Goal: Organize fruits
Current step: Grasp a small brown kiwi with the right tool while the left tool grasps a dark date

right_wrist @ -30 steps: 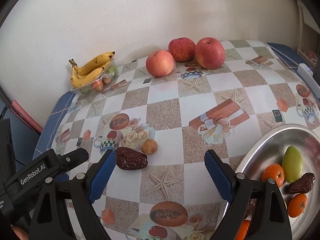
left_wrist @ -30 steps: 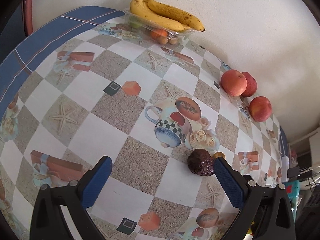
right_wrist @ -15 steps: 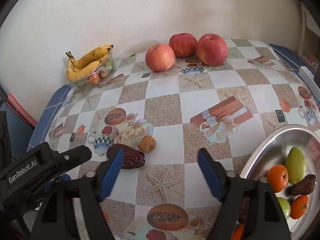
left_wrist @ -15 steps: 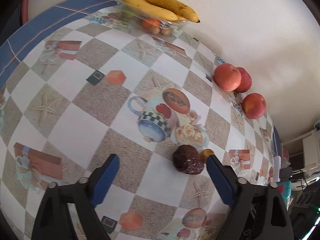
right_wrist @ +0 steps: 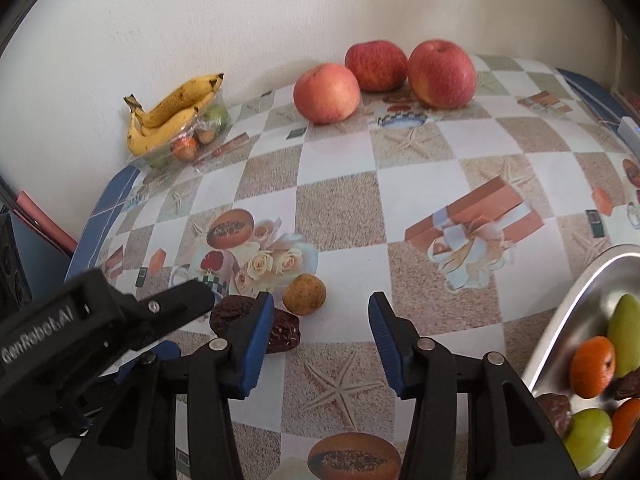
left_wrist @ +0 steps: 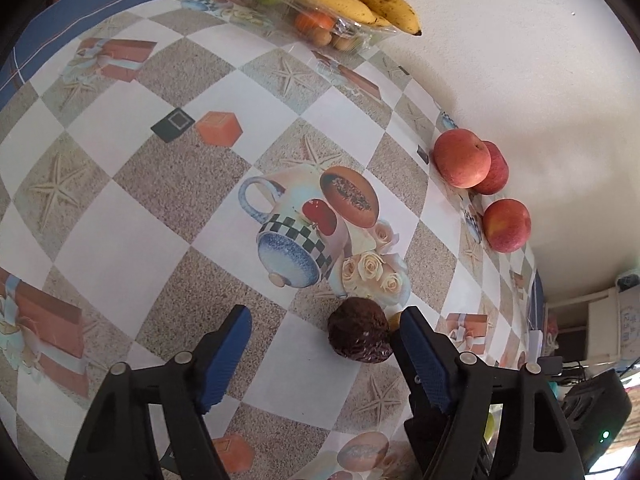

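Counter (right_wrist: 340, 200) first: a checked oilcloth carries everything, with a steel tray (right_wrist: 576, 300) at its near right edge already holding small oranges, green fruit and dates. Three apples (right_wrist: 326, 92) sit along the far edge by the wall, and bananas (right_wrist: 168, 120) lie on a clear punnet at the far left corner. Near the middle of the near edge lie a dark date (left_wrist: 358, 336) and, touching or just beside it, a small round tan fruit (right_wrist: 304, 294).

Left gripper (left_wrist: 324, 340) is wide open and empty; the date lies between its fingers, close against the right-hand finger (left_wrist: 420, 356). Right gripper (right_wrist: 320, 340) is also wide open and empty, low over the counter, with the date partly hidden behind one of its fingers.

Risks, as I judge them: both grippers crowd the same spot, so they may knock together. With the date off-centre, closing the left fingers could push it sideways into the tan fruit and set that rolling, or squeeze only the date's end so it slips out. The date looks soft and wrinkled, so a hard squeeze may squash it.

Writing: "GenRobot.AI" in white on the left gripper's body, seen from the right wrist view. Nothing else is readable.
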